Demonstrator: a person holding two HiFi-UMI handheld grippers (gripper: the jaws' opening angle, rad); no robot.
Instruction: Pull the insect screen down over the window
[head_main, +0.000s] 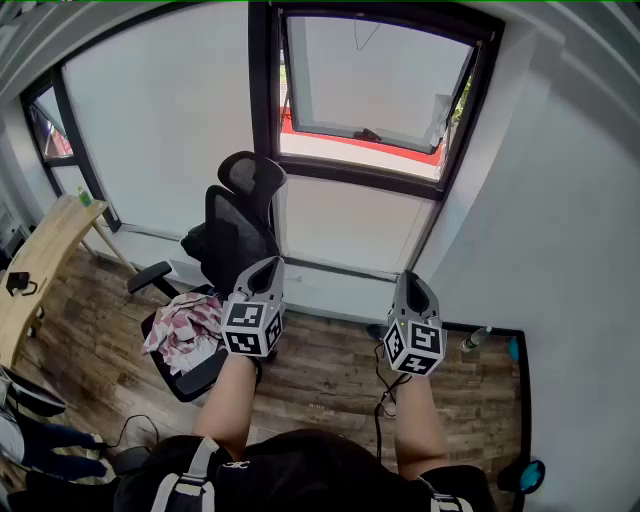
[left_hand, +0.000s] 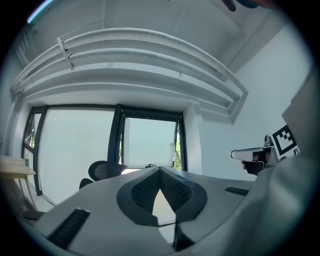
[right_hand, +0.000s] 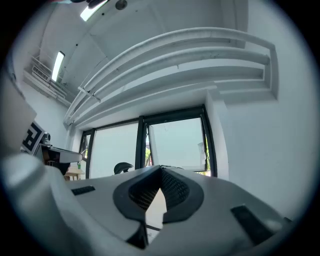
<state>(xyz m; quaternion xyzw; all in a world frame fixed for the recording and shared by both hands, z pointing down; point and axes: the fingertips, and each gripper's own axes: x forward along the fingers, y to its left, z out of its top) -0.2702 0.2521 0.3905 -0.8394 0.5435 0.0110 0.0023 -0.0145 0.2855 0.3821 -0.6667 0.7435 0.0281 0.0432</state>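
Note:
The black-framed window (head_main: 375, 85) stands ahead and high up, its sash tilted open outward. A thin cord (head_main: 366, 34) hangs in a loop from the top of the frame; the screen itself I cannot make out. My left gripper (head_main: 268, 263) and right gripper (head_main: 412, 279) are held side by side at chest height, pointing towards the window and well short of it. Both are shut with nothing between the jaws. The left gripper (left_hand: 160, 170) view shows the window (left_hand: 150, 142) beyond its tips. So does the right gripper (right_hand: 161, 169) view, with the window (right_hand: 175, 145) straight ahead.
A black mesh office chair (head_main: 236, 215) with a crumpled cloth (head_main: 186, 326) on its seat stands under the window, left of my left gripper. A wooden desk (head_main: 42, 262) is at far left. A white wall (head_main: 560, 230) closes the right side. A cable (head_main: 380, 400) lies on the wooden floor.

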